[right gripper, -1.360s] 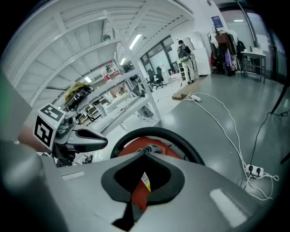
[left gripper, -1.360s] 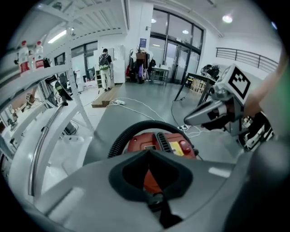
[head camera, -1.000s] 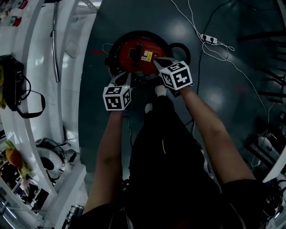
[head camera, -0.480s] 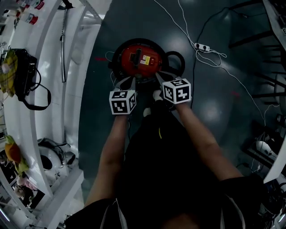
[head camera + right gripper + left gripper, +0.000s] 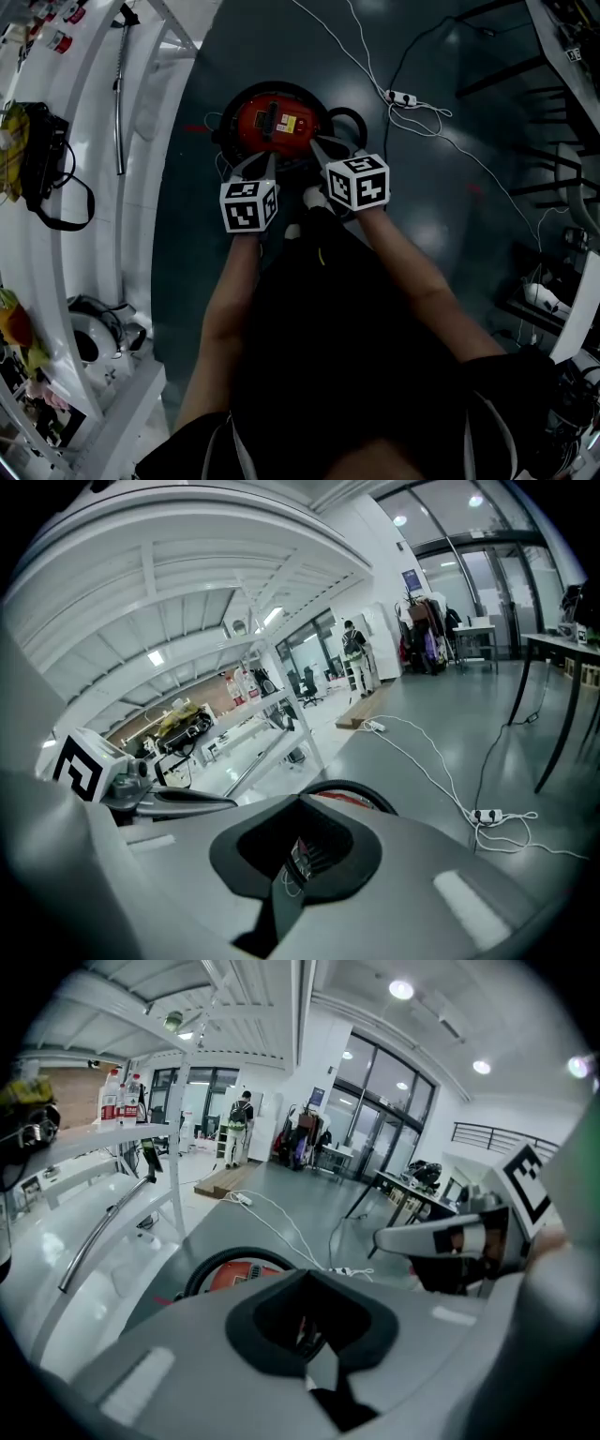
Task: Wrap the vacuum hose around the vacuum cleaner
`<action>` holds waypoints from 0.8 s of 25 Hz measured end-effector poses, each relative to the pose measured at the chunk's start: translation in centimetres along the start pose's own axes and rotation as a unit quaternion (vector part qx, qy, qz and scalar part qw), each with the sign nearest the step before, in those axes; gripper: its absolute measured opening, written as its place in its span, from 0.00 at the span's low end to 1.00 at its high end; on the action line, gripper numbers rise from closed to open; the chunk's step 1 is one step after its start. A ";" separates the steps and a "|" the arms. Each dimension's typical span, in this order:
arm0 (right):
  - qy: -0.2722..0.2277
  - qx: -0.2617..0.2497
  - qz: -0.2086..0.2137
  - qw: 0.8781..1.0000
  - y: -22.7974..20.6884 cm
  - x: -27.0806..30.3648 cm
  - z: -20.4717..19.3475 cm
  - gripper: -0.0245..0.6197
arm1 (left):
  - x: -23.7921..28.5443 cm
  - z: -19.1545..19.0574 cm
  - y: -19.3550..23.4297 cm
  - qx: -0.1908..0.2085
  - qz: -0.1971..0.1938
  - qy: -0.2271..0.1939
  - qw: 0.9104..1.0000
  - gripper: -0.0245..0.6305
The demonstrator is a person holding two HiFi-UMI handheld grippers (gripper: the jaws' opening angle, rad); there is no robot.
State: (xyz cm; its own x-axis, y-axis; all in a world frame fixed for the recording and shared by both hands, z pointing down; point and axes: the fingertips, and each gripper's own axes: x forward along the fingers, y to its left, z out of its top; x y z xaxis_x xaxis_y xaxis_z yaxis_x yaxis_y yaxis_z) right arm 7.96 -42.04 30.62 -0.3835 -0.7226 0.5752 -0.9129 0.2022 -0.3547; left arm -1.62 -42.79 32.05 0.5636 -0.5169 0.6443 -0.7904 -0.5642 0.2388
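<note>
Head view is showing the red vacuum sitting on the floor, with the black hose already lying coiled round it and one loop bulging at its right. Left gripper and right gripper are hovering above it, jaws pressed together, gripping nothing. Wrapping is looking nearly or fully done.

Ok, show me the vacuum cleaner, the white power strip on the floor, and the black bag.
vacuum cleaner (image 5: 272, 120), head view, its red top.
white power strip (image 5: 401, 97), head view, middle of its body.
black bag (image 5: 39, 152), head view, middle of the bag.
</note>
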 end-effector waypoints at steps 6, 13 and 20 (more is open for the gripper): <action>0.004 -0.020 -0.002 1.000 0.8 0.2 0.5 0.03 | -0.4 1.1 0.7 -0.018 0.003 -0.013 1.000 0.05; 0.007 -0.016 0.000 1.000 1.1 1.2 0.6 0.03 | 0.0 1.7 1.2 -0.011 0.001 -0.011 1.000 0.05; 0.012 -0.015 0.001 1.000 0.7 1.7 0.9 0.03 | 0.3 2.1 2.1 -0.019 0.011 -0.008 1.000 0.05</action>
State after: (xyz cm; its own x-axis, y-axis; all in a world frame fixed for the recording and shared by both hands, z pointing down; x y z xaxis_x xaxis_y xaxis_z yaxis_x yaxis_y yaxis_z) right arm 6.82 -43.69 30.67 -0.3889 -0.7054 0.5926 -0.9156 0.2246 -0.3335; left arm -2.58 -45.48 31.22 0.5498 -0.5391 0.6381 -0.8110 -0.5274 0.2532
